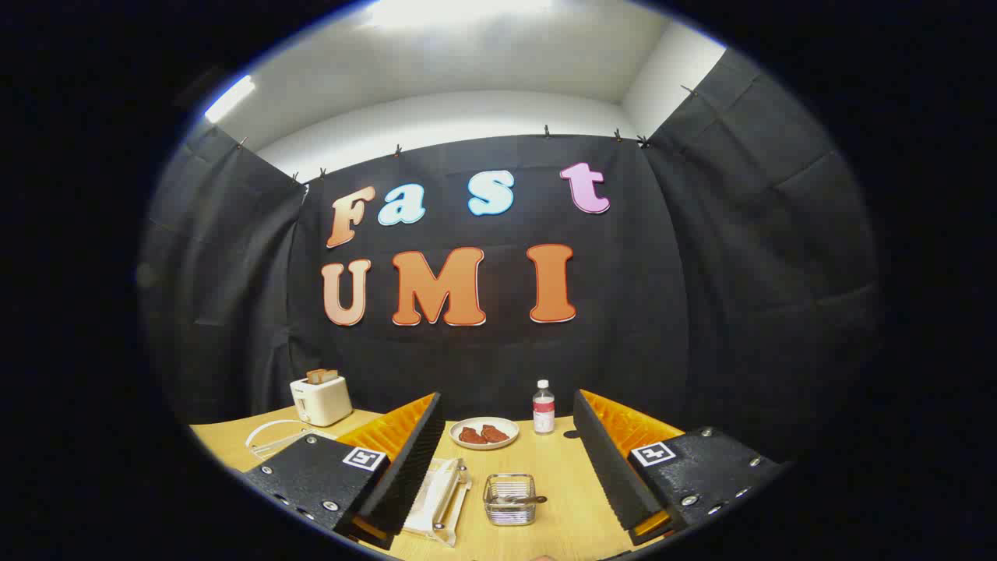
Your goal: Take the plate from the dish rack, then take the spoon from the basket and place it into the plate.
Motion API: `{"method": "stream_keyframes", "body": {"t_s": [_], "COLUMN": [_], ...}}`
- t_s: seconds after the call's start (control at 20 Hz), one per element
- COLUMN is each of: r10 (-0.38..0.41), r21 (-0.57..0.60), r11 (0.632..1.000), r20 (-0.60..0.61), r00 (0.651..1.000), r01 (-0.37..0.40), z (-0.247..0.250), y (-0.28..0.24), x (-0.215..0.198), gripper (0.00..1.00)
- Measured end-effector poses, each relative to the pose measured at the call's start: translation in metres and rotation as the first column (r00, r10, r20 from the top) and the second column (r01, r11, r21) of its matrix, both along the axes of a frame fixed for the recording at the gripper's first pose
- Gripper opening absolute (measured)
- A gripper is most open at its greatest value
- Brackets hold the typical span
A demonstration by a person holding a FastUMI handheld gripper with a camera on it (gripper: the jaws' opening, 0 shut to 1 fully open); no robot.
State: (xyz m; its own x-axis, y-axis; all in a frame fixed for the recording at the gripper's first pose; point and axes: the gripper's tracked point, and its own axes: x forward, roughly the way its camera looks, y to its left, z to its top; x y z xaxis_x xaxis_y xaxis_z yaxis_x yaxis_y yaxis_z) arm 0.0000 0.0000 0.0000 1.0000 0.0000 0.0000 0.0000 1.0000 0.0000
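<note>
one basket (510, 499), one bottle (544, 407), one toaster (321, 399)

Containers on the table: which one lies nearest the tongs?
The wire basket, between the open tongs with a spoon inside. The food plate, bottle and toaster stand farther back.

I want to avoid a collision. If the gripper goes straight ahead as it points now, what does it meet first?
Probably the basket, which sits between the open fingers of the gripper. The plate lies beyond it. Depth is hard to judge.

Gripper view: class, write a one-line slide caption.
Open gripper above the wooden table, wire basket with spoon between its fingers, dish rack beside.
</note>
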Motion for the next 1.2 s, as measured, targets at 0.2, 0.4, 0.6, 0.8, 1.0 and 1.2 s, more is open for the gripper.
{"method": "stream_keyframes", "body": {"t_s": [0.2, 0.4, 0.6, 0.8, 1.0, 1.2], "r10": [0.033, 0.025, 0.042, 0.069, 0.082, 0.096], "r21": [0.028, 0.011, 0.003, 0.015, 0.013, 0.005], "r11": [0.999, 1.000, 0.999, 0.998, 0.997, 0.995], "r20": [-0.016, -0.041, -0.048, -0.058, -0.065, -0.065], "r00": [0.999, 0.999, 0.998, 0.996, 0.994, 0.993], "r01": [-0.033, -0.024, -0.042, -0.069, -0.082, -0.096], "z": [-0.006, -0.014, -0.011, -0.010, -0.010, -0.009], "y": [0.017, 0.017, 0.026, 0.032, 0.036, 0.045], "x": [-0.003, -0.003, -0.005, -0.009, -0.011, -0.010], "gripper": [0.98, 0.99, 0.98, 0.98, 0.98, 0.99]}}
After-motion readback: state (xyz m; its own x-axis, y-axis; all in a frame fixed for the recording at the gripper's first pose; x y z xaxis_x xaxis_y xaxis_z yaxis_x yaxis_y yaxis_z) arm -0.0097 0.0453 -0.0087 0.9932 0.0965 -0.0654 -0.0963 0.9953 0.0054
